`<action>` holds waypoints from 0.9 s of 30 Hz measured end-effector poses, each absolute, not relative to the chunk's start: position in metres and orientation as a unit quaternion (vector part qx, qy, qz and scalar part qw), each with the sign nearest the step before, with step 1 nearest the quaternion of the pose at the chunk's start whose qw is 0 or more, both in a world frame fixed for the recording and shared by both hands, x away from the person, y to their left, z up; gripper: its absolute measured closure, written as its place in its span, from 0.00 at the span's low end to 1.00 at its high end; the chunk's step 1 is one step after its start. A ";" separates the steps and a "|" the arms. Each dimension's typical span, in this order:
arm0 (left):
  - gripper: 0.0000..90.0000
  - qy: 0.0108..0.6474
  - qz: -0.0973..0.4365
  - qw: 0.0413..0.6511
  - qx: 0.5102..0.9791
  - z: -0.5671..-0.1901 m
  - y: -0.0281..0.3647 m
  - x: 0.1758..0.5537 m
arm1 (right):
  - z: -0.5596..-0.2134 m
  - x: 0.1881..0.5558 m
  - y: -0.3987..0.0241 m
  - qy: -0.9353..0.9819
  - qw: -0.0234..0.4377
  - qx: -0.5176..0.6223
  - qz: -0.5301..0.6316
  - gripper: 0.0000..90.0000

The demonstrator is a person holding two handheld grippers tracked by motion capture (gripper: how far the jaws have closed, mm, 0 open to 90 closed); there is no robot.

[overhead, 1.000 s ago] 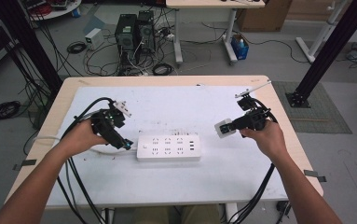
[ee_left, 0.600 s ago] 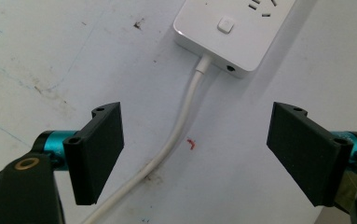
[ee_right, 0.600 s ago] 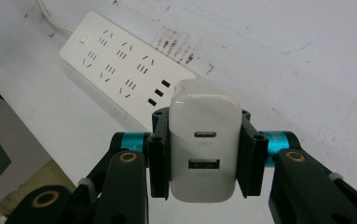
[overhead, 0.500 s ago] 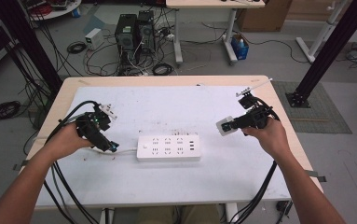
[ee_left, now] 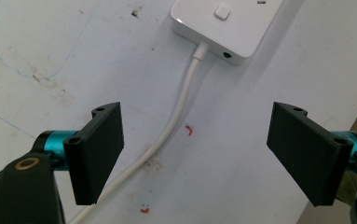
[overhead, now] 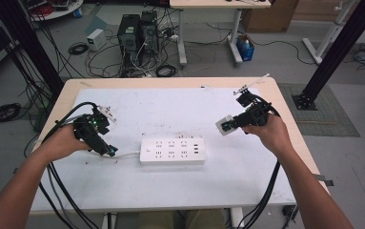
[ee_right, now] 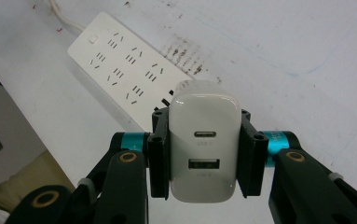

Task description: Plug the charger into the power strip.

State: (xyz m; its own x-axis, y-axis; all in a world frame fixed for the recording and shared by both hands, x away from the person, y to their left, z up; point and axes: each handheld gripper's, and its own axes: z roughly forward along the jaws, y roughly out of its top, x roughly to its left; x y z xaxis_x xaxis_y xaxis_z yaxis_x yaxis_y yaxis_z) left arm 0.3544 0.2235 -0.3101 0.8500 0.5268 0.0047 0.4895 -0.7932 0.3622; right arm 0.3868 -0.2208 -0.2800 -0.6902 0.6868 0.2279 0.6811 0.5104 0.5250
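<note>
A cable-strewn workshop surrounds the white table (overhead: 180,191), where a power strip (overhead: 172,151) lies at centre. The right gripper (ee_right: 204,154), at the strip's two o'clock, pinches a white USB charger (ee_right: 204,147), seemingly for plugging in. The left gripper (ee_left: 195,149), at nine o'clock, spreads wide over the strip's cord (ee_left: 176,121), perhaps to steady it.

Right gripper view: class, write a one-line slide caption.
Right tool clamps a white two-port USB charger above a white rectangular power strip on the white table.
</note>
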 end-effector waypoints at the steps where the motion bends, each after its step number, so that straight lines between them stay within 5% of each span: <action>1: 0.21 0.269 0.053 0.177 0.945 -0.310 0.224 0.354 | -0.280 0.387 -0.221 0.869 0.005 0.394 0.300 0.69; 14: 0.21 0.250 0.027 0.146 0.957 -0.316 0.229 0.358 | -0.263 0.404 -0.158 0.935 0.019 0.264 0.236 0.69; 27: 0.21 0.216 0.049 0.138 0.965 -0.318 0.225 0.361 | -0.298 0.408 -0.092 0.979 0.039 0.134 0.151 0.69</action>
State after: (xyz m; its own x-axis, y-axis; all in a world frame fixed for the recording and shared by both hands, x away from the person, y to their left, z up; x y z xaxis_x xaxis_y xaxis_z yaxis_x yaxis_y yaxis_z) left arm 0.3613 0.2247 -0.3185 0.9020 0.4303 0.0348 0.4033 -0.8687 0.2877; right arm 0.4079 -0.0916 -0.2979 -0.9612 0.2734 -0.0363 0.2498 0.9187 0.3060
